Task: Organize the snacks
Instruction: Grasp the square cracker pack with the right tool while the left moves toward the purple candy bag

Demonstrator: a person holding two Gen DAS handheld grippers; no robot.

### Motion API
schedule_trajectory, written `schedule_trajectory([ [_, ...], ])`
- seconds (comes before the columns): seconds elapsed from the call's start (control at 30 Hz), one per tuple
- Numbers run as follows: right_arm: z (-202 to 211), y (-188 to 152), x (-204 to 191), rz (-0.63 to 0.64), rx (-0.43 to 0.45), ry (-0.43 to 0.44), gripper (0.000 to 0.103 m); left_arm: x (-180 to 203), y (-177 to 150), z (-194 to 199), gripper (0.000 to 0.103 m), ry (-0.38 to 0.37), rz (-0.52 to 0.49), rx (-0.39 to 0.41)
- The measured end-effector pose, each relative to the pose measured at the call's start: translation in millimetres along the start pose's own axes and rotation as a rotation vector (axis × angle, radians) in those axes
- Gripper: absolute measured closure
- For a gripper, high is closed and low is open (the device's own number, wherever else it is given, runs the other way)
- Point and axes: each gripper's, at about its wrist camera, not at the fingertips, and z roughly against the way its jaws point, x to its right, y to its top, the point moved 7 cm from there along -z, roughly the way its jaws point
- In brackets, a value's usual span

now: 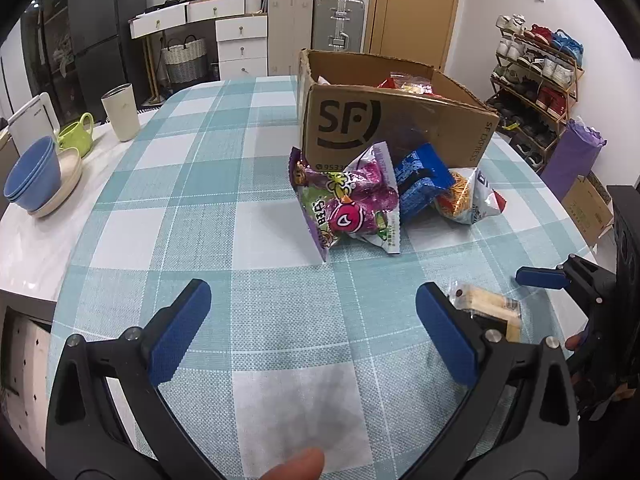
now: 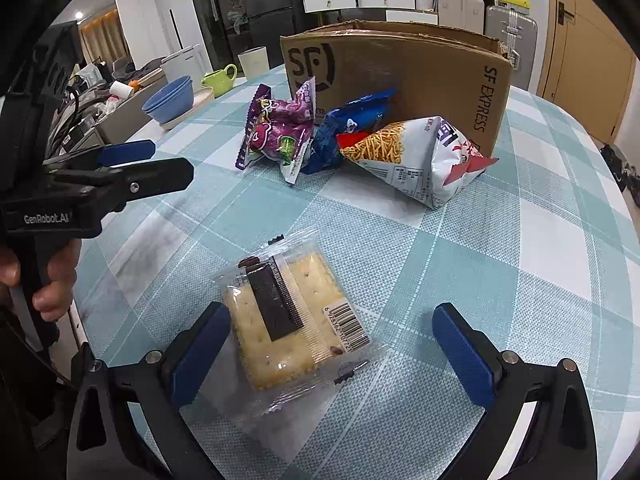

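An open cardboard SF box (image 1: pixel 400 120) stands on the checked tablecloth (image 1: pixel 260 184) with some snacks inside. Against its front lie a purple candy bag (image 1: pixel 348 204), a blue snack bag (image 1: pixel 420 180) and a white bag of noodle sticks (image 1: pixel 468 196); all three also show in the right wrist view, the purple bag (image 2: pixel 276 132), the blue bag (image 2: pixel 348 128) and the noodle bag (image 2: pixel 416 156). A clear-wrapped cracker pack (image 2: pixel 292 320) lies flat between my open right gripper's (image 2: pixel 344 348) fingers, its left edge at the left pad. My left gripper (image 1: pixel 312 320) is open and empty over bare cloth.
Blue bowls (image 1: pixel 34 176) on a plate, a green cup (image 1: pixel 76 134) and a cream tumbler (image 1: pixel 120 112) stand at the table's left. A shoe rack (image 1: pixel 536 80) and a purple roll (image 1: pixel 572 156) are beyond the right edge.
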Motion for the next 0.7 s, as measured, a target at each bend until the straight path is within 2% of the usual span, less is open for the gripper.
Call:
schedule_trajectory([
  [0.17,-3.1,-2.7,-5.3,0.067,-0.02,-0.049,0.0,-3.9,-0.2,-6.3,0.001,0.003,0.009,-0.009],
  [0.37,-6.3,4.3,12.7,0.042,-0.017,-0.079,0.002,-4.3,-1.5,-13.6,0.001,0.01,0.005,-0.022],
  [0.7,1.8,4.3,26.8,0.035,0.003,-0.085,0.038,-5.3,-3.3,-25.1,0.001,0.008,0.018,-0.042],
])
